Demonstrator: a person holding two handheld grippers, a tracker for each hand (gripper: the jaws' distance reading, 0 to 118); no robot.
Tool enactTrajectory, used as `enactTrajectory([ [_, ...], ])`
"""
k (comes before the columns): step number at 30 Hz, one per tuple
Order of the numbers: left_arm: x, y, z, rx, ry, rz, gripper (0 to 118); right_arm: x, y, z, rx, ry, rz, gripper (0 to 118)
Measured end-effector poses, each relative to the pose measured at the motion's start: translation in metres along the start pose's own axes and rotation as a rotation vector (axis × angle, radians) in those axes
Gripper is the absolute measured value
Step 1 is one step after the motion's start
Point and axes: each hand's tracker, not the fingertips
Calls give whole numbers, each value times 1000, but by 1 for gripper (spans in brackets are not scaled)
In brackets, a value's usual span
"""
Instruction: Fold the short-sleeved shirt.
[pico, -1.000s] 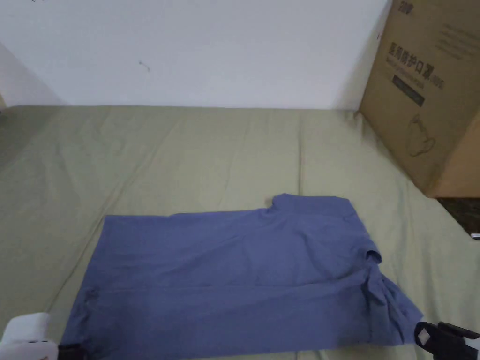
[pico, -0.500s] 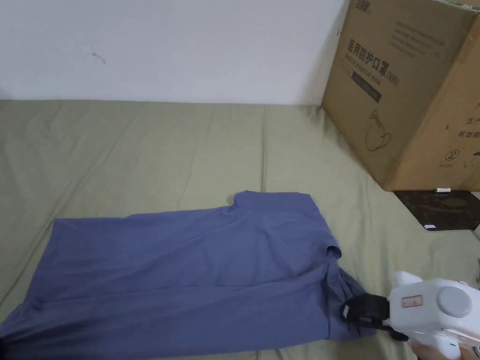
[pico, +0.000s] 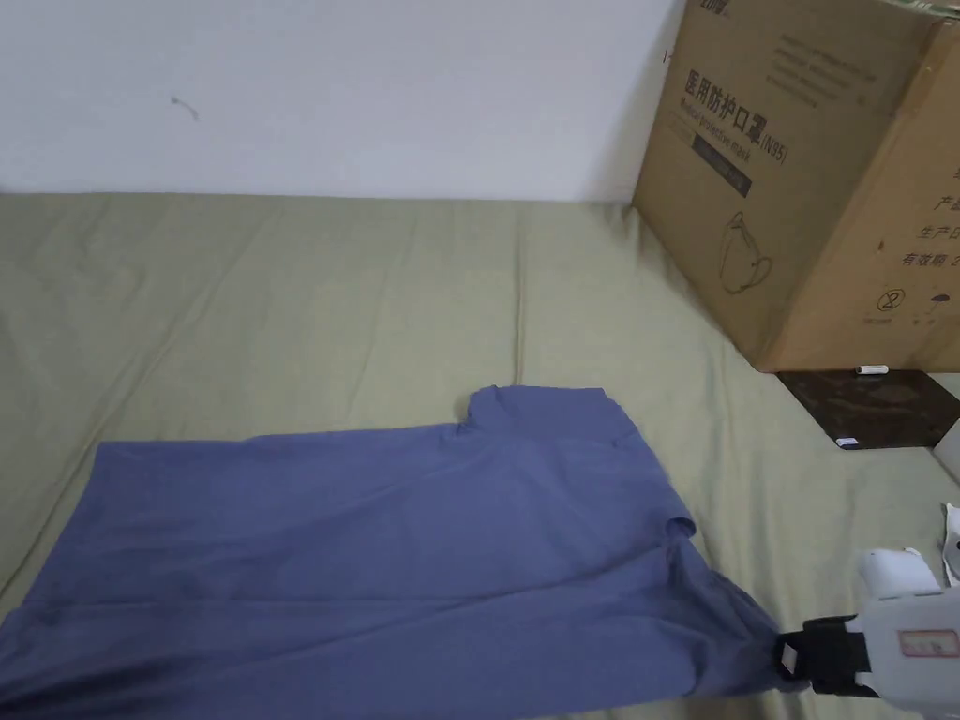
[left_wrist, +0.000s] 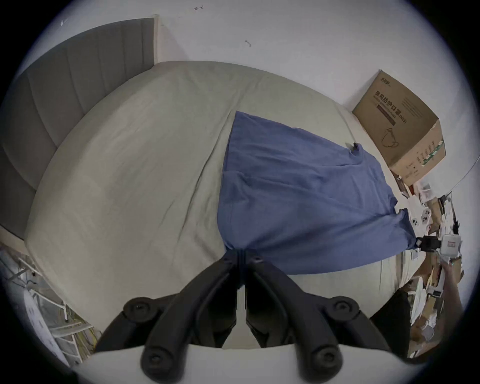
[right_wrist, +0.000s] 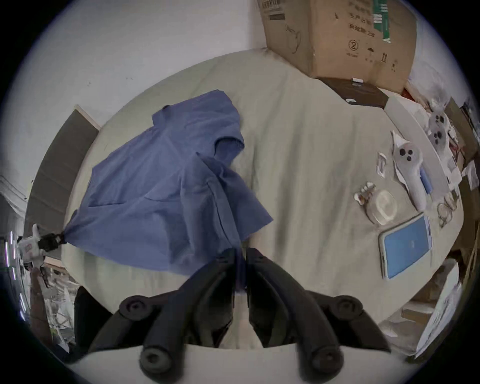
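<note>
Right gripper (right_wrist: 240, 253): clamped on the shirt's (pico: 394, 553) sleeve edge.
Left gripper (left_wrist: 241, 256): pinching the hem corner.
Shirt: spread on the bed (pico: 281, 300) (near edge lifted).
Progress: one lengthwise fold apparently laid; rest remains.

One blue shirt (pico: 394, 553) lies on one bed (pico: 281, 300).

Two grippers hold it: the right gripper (pico: 786, 656) at the shirt's 4 o'clock corner, jaws closed on the cloth; the left gripper (left_wrist: 241, 256) at the opposite near corner, jaws likewise pinched on fabric.

One cardboard box (pico: 806, 178) stands at 1 o'clock, with one dark flat slab (pico: 867, 408) under its near edge.

In the right gripper view, at 3 o'clock on the bed: three white controllers (right_wrist: 410, 169), one tablet (right_wrist: 405, 244), one round clear lid (right_wrist: 384, 207). Smaller bits there are too blurred to count.
</note>
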Motion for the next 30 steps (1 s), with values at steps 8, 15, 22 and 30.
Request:
enactTrajectory([
  [8, -17, -55, 20, -125, 7, -40, 3, 8, -71, 14, -132, -13, 13, 8],
  [15, -17, -66, 29, -52, -19, 24, 86, -10, -78, 15, -63, -56, 52, 35],
  [22, -1, -50, 49, 61, -48, 28, 117, -41, -73, 37, 68, -84, 56, 116],
  [30, 39, -17, 43, 134, -30, -104, 0, -86, -24, 51, 286, 132, -7, 0],
])
